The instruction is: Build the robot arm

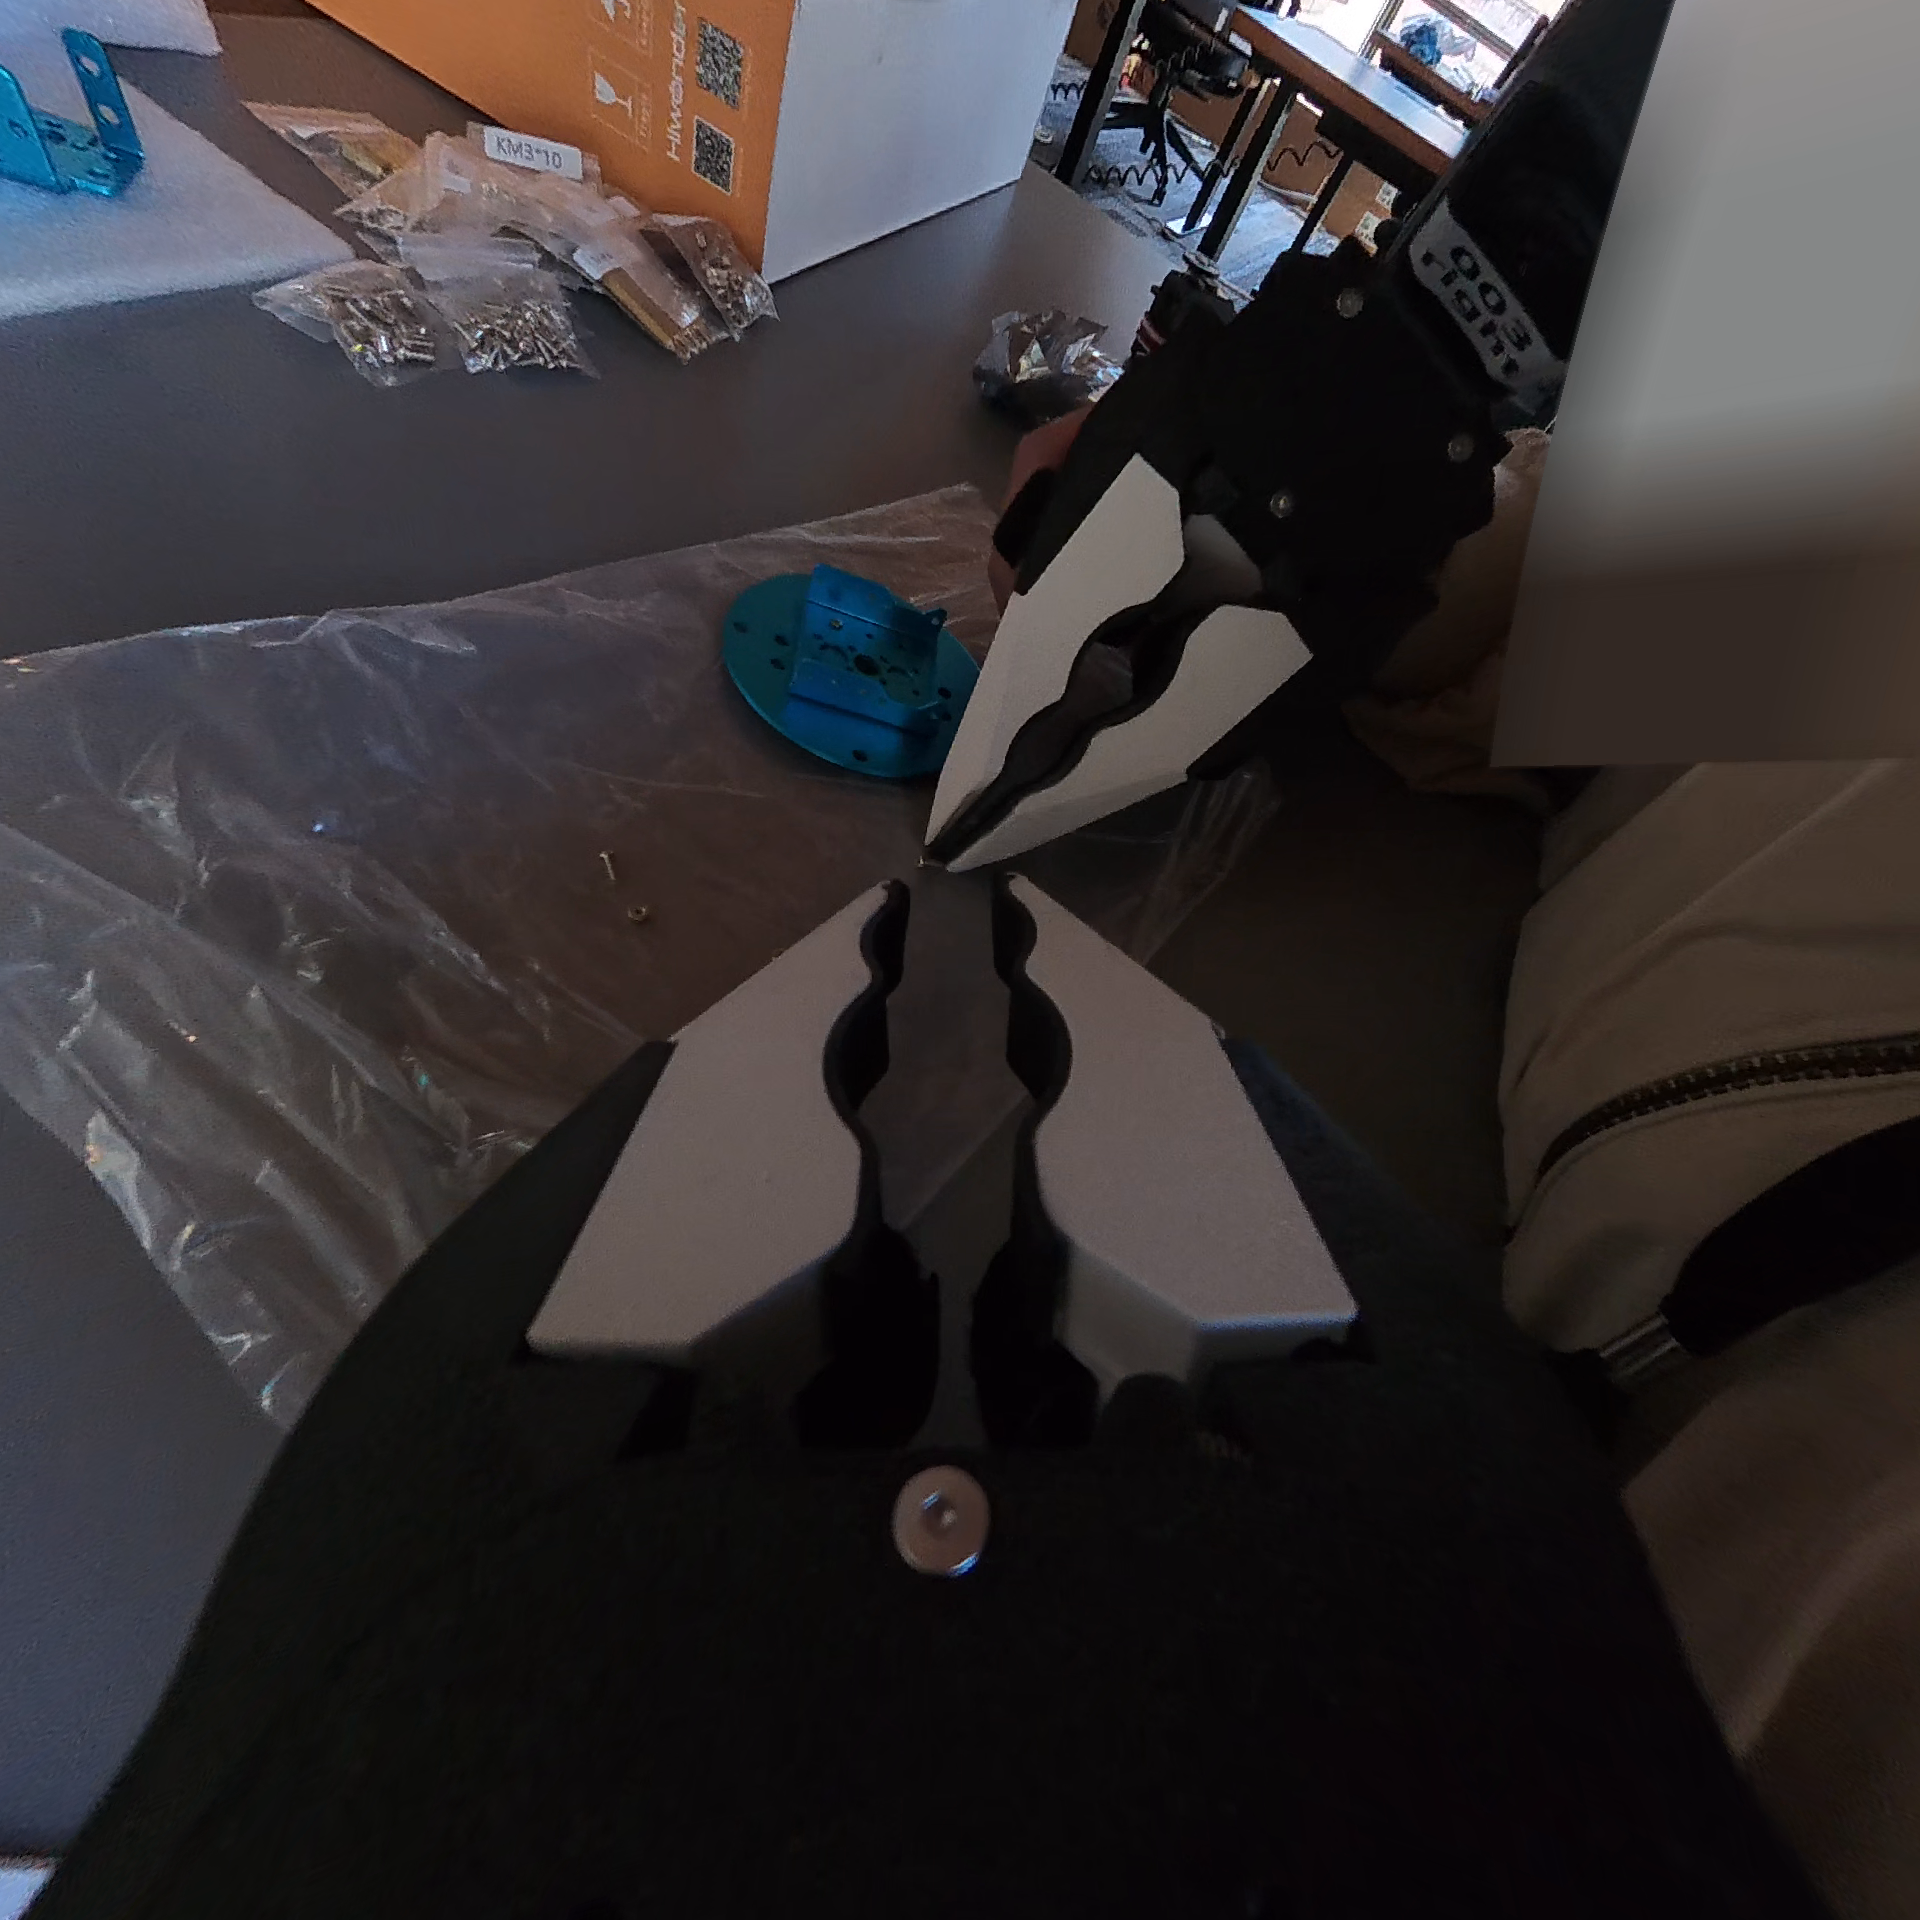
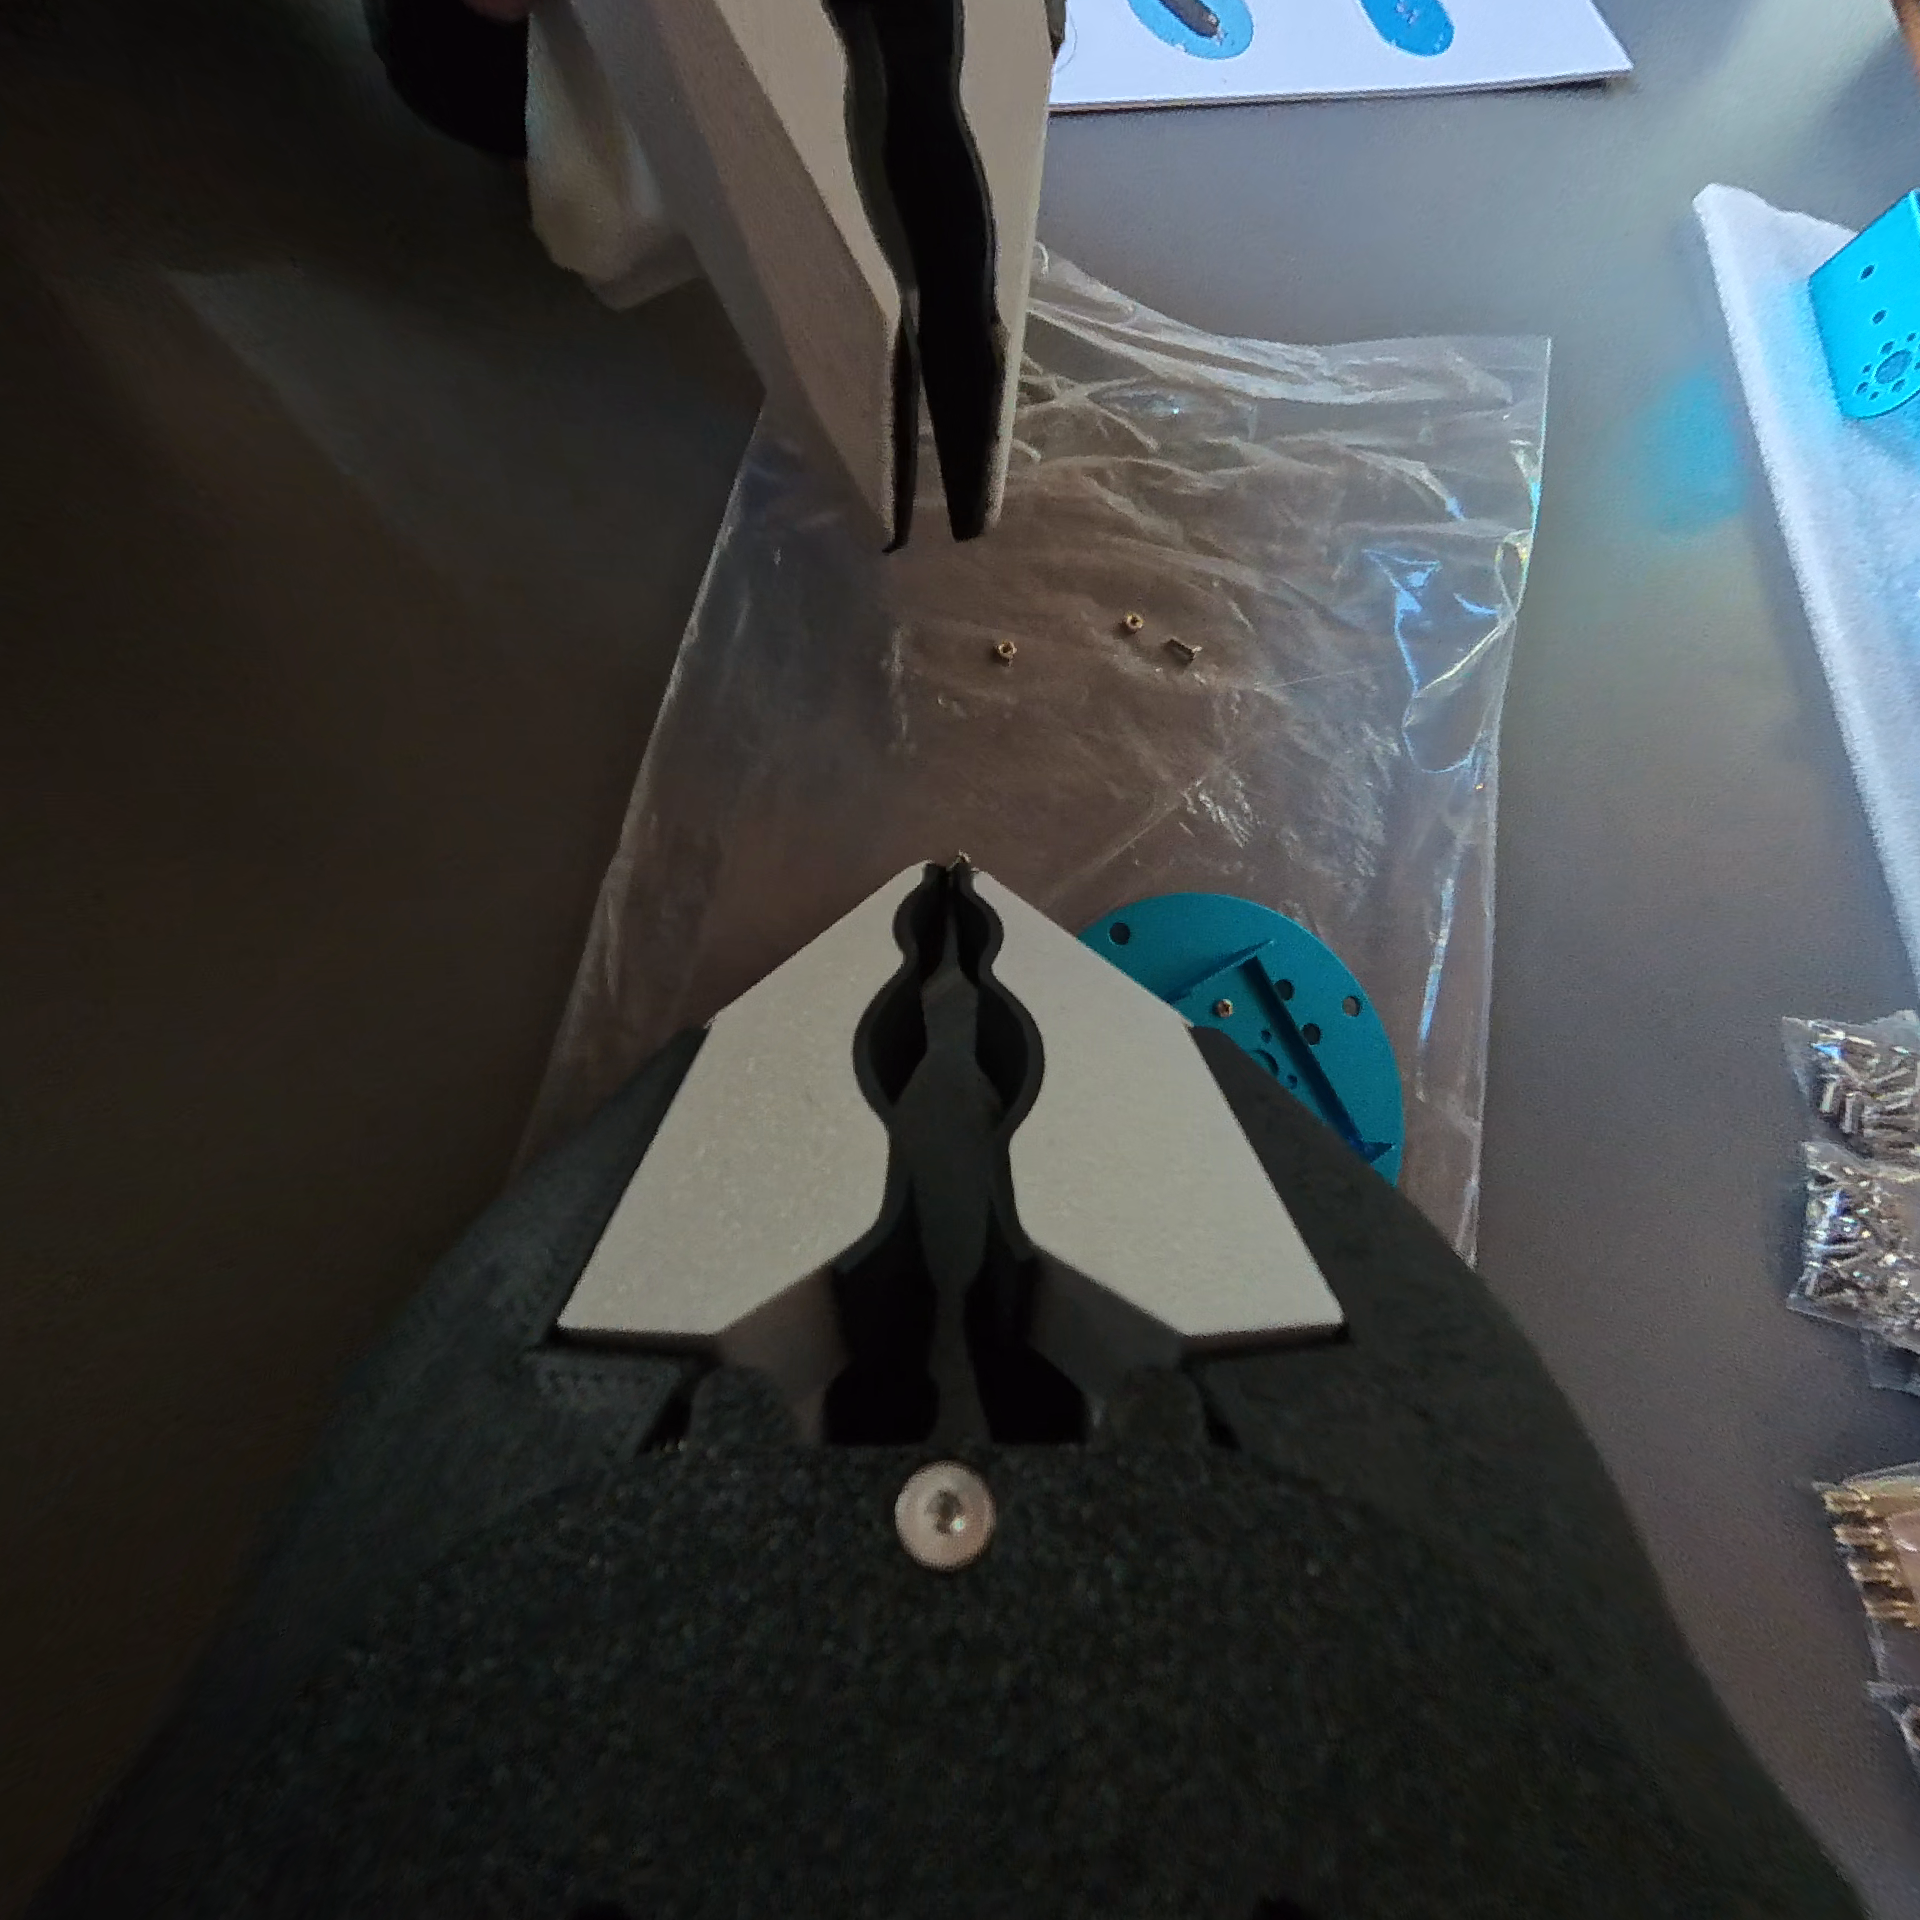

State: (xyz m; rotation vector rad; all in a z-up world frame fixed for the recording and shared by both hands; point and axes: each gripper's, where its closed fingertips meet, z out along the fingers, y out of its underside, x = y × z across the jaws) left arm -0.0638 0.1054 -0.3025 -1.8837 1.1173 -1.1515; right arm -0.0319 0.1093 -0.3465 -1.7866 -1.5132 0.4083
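My left gripper [image 1: 952,891] is partly open and empty, its tips just in front of the right gripper's tips. My right gripper [image 2: 957,864] is shut, with a tiny metal part [image 2: 962,857] pinched at its very tips; it shows in the left wrist view [image 1: 940,857] too. Both hang over a clear plastic bag [image 2: 1247,499] lying flat on the dark table. Two small brass nuts [image 2: 1003,651] and a short screw [image 2: 1180,651] lie loose on the bag. A blue round plate with a blue bracket on it [image 1: 852,686] sits on the bag beside the right gripper.
An orange and white box [image 1: 675,114] stands at the back, with several bags of screws [image 1: 468,301] before it. Blue brackets [image 1: 52,135] lie on white foam at far left. A person's light clothing with a zipper [image 1: 1714,1091] is at the right. A printed sheet [image 2: 1351,52] lies beyond the bag. Spacing between my two grippers at the tips: around 6 centimeters. Both grippers' tips are roughly 8 centimeters from the short screw [image 2: 1180,651].
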